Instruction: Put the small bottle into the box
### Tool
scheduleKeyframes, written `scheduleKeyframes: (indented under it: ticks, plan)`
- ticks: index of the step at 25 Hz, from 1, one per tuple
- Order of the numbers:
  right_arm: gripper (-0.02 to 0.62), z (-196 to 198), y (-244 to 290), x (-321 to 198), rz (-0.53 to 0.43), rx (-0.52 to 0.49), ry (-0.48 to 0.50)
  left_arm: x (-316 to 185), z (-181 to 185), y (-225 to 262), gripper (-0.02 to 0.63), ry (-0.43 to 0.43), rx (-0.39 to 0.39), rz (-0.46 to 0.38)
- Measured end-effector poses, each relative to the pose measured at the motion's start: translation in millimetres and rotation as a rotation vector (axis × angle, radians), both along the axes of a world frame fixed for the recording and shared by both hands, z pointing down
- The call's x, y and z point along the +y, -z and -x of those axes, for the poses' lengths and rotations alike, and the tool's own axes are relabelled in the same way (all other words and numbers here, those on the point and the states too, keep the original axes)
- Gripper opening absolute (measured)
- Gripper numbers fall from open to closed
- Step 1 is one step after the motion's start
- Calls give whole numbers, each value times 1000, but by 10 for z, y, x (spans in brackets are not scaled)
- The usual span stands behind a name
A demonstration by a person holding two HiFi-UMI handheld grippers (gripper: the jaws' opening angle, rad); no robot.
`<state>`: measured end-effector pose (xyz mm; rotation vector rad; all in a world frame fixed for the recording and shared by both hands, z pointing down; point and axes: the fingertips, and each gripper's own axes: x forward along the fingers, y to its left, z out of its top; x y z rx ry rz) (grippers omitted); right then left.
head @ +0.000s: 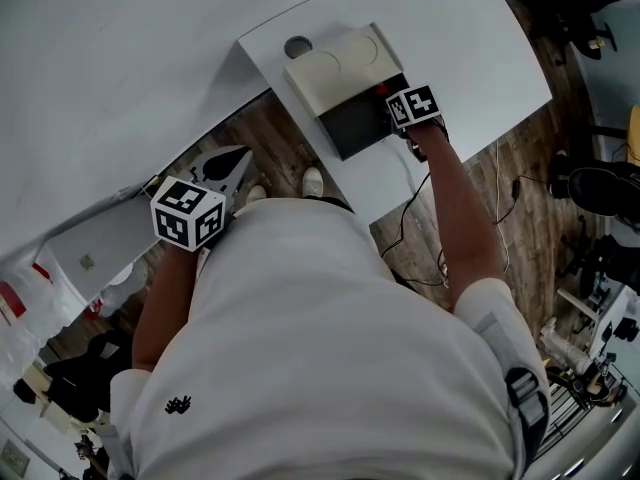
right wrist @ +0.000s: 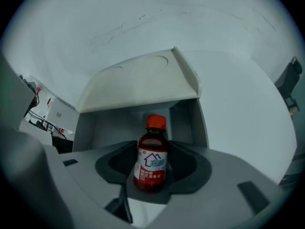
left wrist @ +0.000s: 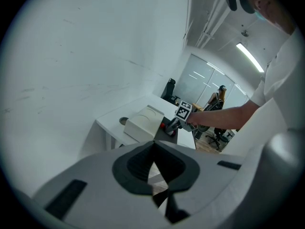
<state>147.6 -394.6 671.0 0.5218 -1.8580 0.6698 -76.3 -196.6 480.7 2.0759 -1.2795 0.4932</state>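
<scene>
Right gripper (right wrist: 150,185) jaws clamp the brown, red-capped small bottle (right wrist: 152,159) at the cream box (right wrist: 138,86); left gripper (left wrist: 154,173) jaws closed.

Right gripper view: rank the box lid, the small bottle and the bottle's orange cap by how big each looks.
1. box lid
2. small bottle
3. orange cap
The bottle sits much nearer the camera than the lid, so its apparent size overstates it.
</scene>
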Motion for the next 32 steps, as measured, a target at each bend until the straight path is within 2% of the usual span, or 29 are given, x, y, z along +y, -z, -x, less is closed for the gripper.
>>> scheduleKeyframes:
  ticks: [17, 32]
  plan:
    - [233, -40, 6, 42, -10, 30, 7, -14, 37, -7, 6, -20, 13, 6]
    - [239, -177, 244, -4, -108, 57, -73, 72, 160, -16, 6, -61, 28, 0]
